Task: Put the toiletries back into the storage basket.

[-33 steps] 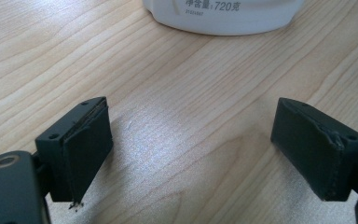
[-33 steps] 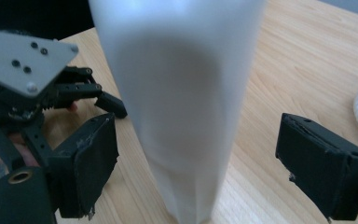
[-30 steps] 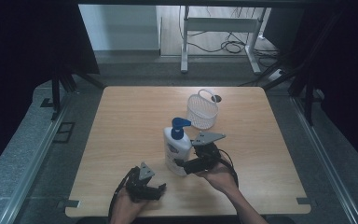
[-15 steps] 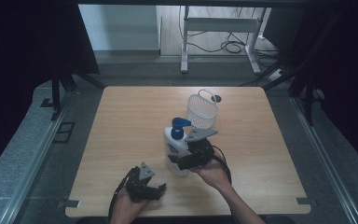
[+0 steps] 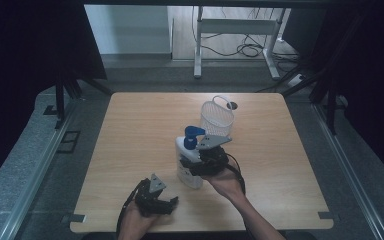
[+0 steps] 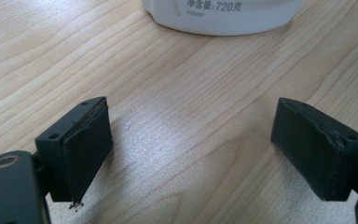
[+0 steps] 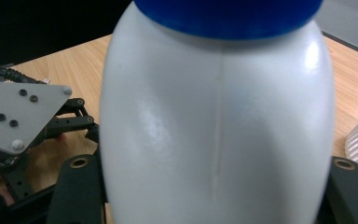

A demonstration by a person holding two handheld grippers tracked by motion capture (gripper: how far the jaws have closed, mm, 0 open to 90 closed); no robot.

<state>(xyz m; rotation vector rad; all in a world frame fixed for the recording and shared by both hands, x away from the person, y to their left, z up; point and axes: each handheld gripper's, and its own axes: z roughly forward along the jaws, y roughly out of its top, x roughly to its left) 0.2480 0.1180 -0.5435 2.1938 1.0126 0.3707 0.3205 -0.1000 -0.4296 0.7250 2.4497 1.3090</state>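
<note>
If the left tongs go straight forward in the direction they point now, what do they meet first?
Probably the base of the white pump bottle, which stands ahead of the open left tongs, with bare wooden table between. How far it is cannot be judged.

Open tongs (image 6: 193,154) over table (image 6: 51,56), white bottle (image 6: 223,16) beyond

White bottle (image 5: 189,167) with blue pump (image 5: 193,134); white mesh basket (image 5: 217,118) behind it; light wood-grain bench (image 5: 140,130); black tools.
</note>
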